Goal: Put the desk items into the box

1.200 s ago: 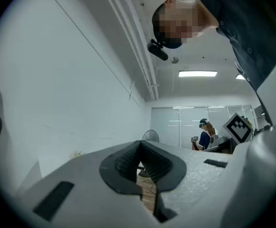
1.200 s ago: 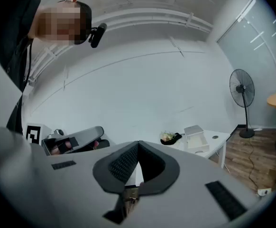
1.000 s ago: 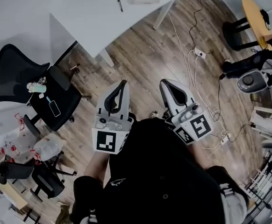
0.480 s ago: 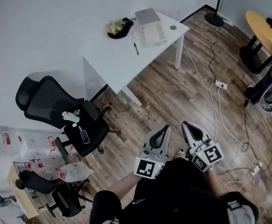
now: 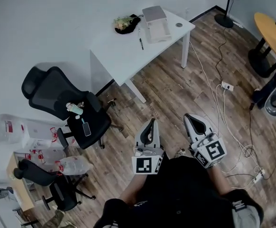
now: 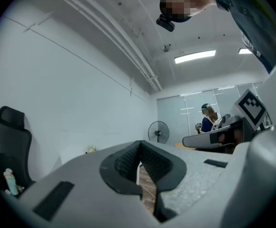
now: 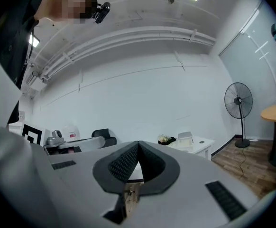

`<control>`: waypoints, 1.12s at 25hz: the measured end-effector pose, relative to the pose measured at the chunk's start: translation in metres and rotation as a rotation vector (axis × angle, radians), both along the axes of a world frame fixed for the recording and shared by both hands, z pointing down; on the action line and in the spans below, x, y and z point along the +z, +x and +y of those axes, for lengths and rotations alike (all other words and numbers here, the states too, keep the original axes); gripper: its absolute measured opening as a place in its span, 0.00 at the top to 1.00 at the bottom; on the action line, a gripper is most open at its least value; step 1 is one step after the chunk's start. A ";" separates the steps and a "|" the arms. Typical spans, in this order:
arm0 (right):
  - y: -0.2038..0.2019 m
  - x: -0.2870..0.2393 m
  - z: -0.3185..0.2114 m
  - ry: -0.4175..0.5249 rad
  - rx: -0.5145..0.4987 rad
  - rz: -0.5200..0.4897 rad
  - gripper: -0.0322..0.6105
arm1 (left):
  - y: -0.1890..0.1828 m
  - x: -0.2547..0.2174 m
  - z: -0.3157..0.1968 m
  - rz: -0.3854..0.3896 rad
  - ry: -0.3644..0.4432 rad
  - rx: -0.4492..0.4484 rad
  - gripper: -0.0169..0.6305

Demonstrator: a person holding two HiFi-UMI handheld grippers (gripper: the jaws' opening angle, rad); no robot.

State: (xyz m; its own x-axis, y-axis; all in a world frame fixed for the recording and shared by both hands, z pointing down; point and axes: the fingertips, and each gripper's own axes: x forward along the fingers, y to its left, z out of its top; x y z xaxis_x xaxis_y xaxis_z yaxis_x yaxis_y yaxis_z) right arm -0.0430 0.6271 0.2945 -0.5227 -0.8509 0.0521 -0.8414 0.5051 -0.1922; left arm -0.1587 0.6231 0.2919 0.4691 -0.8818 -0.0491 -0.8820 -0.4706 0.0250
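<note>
Both grippers are held low and close to the person's body over the wood floor, well apart from the white desk [image 5: 124,56]. The left gripper [image 5: 151,121] has its jaws pressed together at the tips with nothing between them, and the right gripper [image 5: 188,116] is closed and empty in the same way. Over on the desk, the box [image 5: 155,23] sits towards the far right corner, the pen [image 5: 141,43] lies just beside it nearer the front edge, and a dark bundle [image 5: 126,23] rests at the back edge.
</note>
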 end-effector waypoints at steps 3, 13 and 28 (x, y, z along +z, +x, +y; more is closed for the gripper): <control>0.007 0.005 0.001 -0.009 0.016 0.014 0.95 | 0.000 0.007 -0.003 0.004 -0.029 -0.009 0.96; 0.010 0.007 -0.072 -0.041 0.076 0.038 0.95 | 0.022 0.013 -0.089 0.040 -0.048 0.126 0.96; -0.018 0.010 -0.225 -0.057 0.165 0.015 0.95 | 0.007 0.008 -0.250 0.077 -0.015 0.219 0.96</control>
